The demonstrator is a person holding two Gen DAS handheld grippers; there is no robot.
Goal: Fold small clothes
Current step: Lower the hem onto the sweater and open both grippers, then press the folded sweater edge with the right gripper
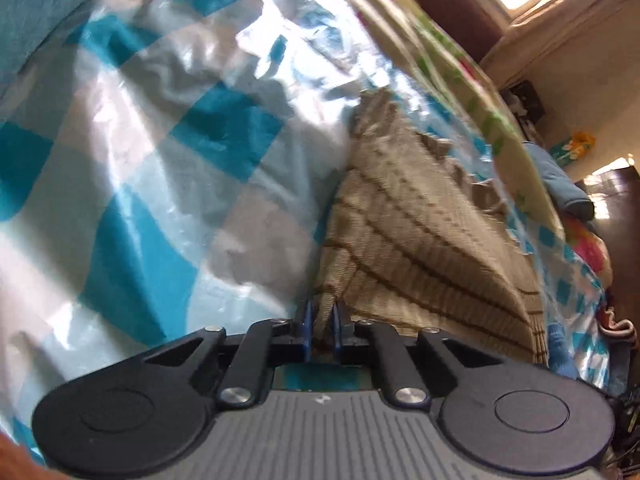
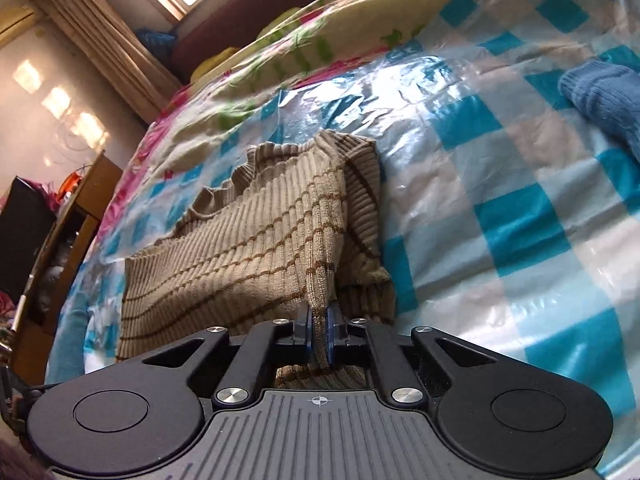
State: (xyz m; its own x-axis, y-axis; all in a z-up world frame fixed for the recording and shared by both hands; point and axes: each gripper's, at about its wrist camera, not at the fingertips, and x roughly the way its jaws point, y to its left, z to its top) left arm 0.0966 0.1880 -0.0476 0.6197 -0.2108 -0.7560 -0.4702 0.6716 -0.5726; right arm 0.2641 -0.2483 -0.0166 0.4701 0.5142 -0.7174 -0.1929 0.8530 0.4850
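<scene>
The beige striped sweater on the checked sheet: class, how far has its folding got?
Done: one side of the beige striped sweater already lies turned over the body, a ridge near its right edge. In hand: the left gripper and the right gripper are each shut on a pinch of its near edge. Left: the remaining folds, and the blue knit item on the checked sheet lies untouched.
</scene>
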